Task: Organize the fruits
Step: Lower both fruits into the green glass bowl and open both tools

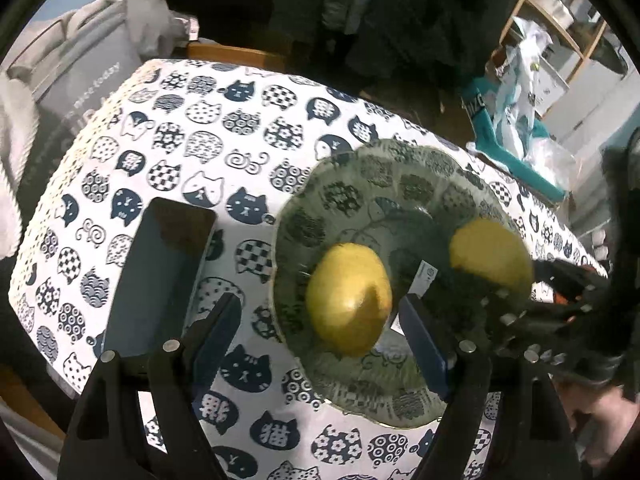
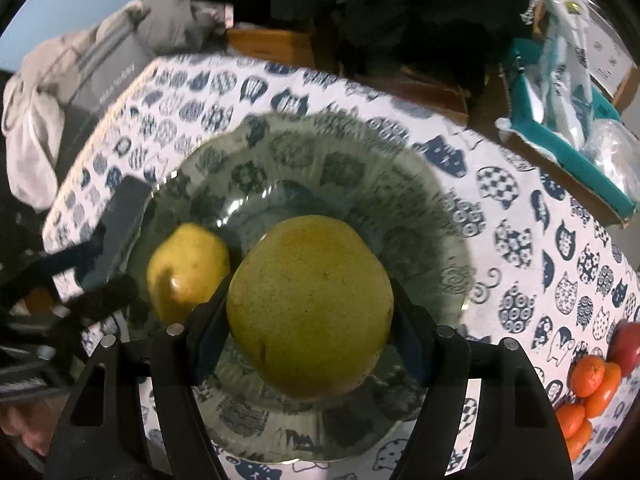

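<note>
A green glass plate [image 1: 360, 184] lies on the cat-print tablecloth; it also shows in the right wrist view [image 2: 320, 152]. One yellow-green pear [image 1: 348, 296] rests on the plate, between the fingers of my open left gripper [image 1: 320, 320] and apart from both. My right gripper [image 2: 310, 328] is shut on a second pear [image 2: 310, 304] and holds it over the plate, next to the first pear [image 2: 186, 268]. From the left wrist view the held pear [image 1: 490, 256] shows at the plate's right side with the right gripper behind it.
A dark phone [image 1: 160, 276] lies on the cloth left of the plate. Several oranges [image 2: 588, 392] and a red fruit [image 2: 626, 344] sit at the table's right edge. Grey clothing [image 1: 80, 64] and a teal box [image 2: 560, 128] lie beyond the table.
</note>
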Available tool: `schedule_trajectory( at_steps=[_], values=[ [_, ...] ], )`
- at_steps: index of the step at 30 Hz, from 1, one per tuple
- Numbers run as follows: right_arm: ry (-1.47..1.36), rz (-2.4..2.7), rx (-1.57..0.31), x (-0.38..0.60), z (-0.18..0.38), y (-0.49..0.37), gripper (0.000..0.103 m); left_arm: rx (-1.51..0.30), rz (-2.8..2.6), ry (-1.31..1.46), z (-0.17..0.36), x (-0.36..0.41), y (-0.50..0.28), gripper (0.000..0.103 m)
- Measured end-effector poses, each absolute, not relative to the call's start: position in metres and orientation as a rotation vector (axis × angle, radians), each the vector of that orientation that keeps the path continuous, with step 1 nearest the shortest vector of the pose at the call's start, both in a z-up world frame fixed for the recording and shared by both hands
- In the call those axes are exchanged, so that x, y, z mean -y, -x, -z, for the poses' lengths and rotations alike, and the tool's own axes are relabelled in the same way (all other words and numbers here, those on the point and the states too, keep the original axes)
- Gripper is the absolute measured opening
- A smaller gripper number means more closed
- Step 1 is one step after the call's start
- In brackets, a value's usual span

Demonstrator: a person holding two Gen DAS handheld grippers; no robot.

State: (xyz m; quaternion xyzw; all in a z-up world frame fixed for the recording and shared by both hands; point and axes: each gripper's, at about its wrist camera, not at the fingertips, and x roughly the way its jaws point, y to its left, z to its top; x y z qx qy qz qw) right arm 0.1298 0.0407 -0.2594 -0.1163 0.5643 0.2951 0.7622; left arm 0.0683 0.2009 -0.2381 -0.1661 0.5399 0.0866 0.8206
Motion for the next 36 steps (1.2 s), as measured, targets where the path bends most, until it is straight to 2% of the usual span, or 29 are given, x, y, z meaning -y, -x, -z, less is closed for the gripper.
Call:
schedule_trajectory(
  at_steps=[19, 20, 23, 25, 36],
  values=[
    [0.339, -0.630, -1.305, -0.055, 0.294, -0.121, 0.073, -1.170, -0.228, 0.346, 0.248, -0.215, -0.057, 0.083],
    [0.339, -0.631, -1.307, -0.056, 0.295, -0.121, 0.075, -1.171, -0.229, 0.347, 0.248, -0.215, -0.057, 0.083],
    [0.304, -0.643, -1.264, -0.057, 0.286, -0.121, 0.084, -1.172, -0.228, 0.349, 0.247, -0.215, -0.057, 0.083],
    [0.296, -0.648, -1.245, -0.057, 0.278, -0.123, 0.086, -1.170, -0.227, 0.349, 0.245, -0.214, -0.057, 0.083],
    [0.186, -0.627, -1.121, -0.037, 0.222, -0.128, 0.086, -1.129, -0.218, 0.345, 0.223, -0.208, -0.052, 0.083]
  ],
)
